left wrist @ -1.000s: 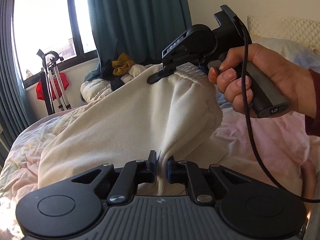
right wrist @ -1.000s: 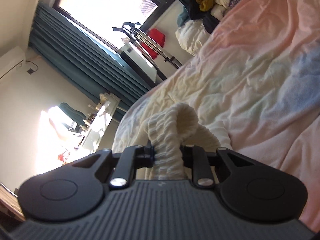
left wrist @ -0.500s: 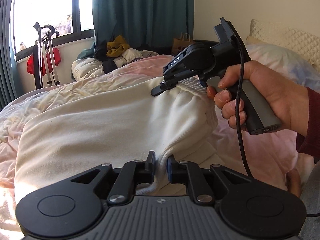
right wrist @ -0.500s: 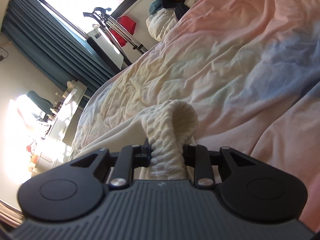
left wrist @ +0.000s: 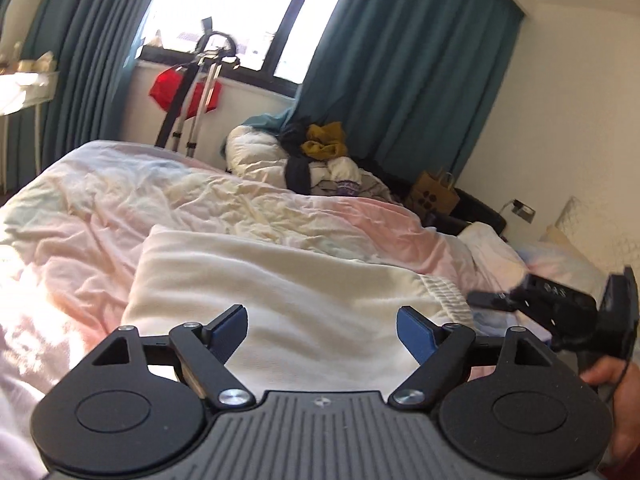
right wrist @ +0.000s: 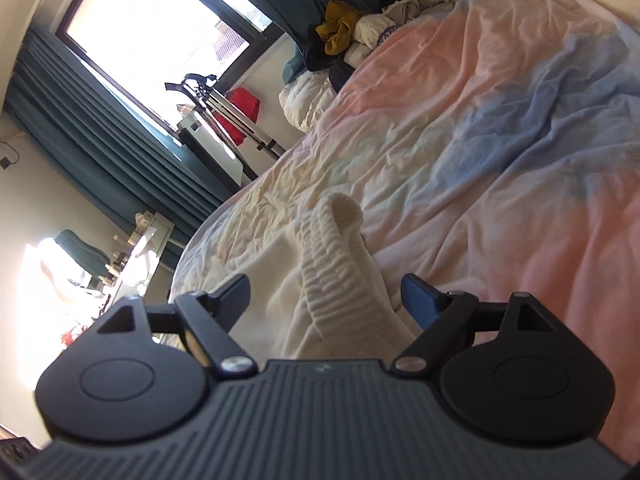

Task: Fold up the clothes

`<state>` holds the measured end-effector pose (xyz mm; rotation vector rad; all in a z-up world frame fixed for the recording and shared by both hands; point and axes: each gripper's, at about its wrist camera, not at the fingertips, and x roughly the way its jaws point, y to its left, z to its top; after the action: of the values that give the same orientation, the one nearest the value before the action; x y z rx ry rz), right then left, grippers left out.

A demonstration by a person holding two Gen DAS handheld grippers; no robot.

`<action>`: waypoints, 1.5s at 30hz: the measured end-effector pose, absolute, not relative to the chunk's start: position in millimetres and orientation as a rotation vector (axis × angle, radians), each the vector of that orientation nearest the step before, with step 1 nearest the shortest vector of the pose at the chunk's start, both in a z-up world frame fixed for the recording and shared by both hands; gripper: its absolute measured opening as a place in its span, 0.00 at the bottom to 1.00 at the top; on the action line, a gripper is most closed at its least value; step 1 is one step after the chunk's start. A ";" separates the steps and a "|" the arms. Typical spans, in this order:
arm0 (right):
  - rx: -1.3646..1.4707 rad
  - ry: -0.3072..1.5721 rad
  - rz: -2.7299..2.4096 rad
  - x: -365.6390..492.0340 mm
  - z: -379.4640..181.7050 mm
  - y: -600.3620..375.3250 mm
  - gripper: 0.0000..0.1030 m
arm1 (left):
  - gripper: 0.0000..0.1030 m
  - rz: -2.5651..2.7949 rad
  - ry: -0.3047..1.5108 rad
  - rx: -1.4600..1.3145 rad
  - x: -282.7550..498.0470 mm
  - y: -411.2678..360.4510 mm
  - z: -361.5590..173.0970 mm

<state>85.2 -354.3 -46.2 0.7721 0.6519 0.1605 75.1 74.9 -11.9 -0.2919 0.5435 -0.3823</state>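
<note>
A cream garment (left wrist: 280, 284) lies folded flat on the bed, its ribbed waistband (left wrist: 446, 292) at the right end. My left gripper (left wrist: 320, 326) hovers open over its near edge, fingers wide apart, holding nothing. In the right wrist view the ribbed waistband (right wrist: 340, 264) stands up in a hump between the spread fingers of my right gripper (right wrist: 326, 294), which is open. The right gripper's black body (left wrist: 560, 308) shows at the right edge of the left wrist view, held by a hand (left wrist: 616, 400).
The bed's pink, cream and blue duvet (right wrist: 500, 140) spreads all round. A heap of clothes (left wrist: 320, 156) sits beyond the bed under teal curtains (left wrist: 400, 72). A folding rack with a red item (left wrist: 188, 88) stands by the window. A paper bag (left wrist: 434, 196) is at the right.
Both grippers have opened and let go of the cream garment, which has dropped flat onto the bed. The right gripper has moved lower and to the right in the left wrist view.
</note>
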 end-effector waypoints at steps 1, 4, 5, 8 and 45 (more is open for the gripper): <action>0.775 0.696 0.157 85.8 -53.2 -351.8 0.82 | 0.83 -0.339 0.574 -0.327 80.4 86.8 -12.7; 0.783 0.829 0.145 87.8 -74.1 -344.3 0.83 | 0.83 -0.233 0.644 -0.405 91.3 117.7 -19.1; 0.781 0.863 0.145 89.3 -79.8 -341.2 0.83 | 0.83 -0.227 0.666 -0.432 93.9 124.8 -22.8; 0.775 0.904 0.172 96.8 -91.6 -330.1 0.82 | 0.83 -0.209 0.724 -0.487 101.9 139.8 -33.1; 0.757 0.755 0.263 123.3 -94.2 -294.9 0.45 | 0.63 -0.170 0.856 -0.475 150.2 127.5 -78.9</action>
<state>123.3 -294.9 -94.2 0.7574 0.7551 0.2630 150.2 127.5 -78.9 -0.4748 0.8555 -0.1699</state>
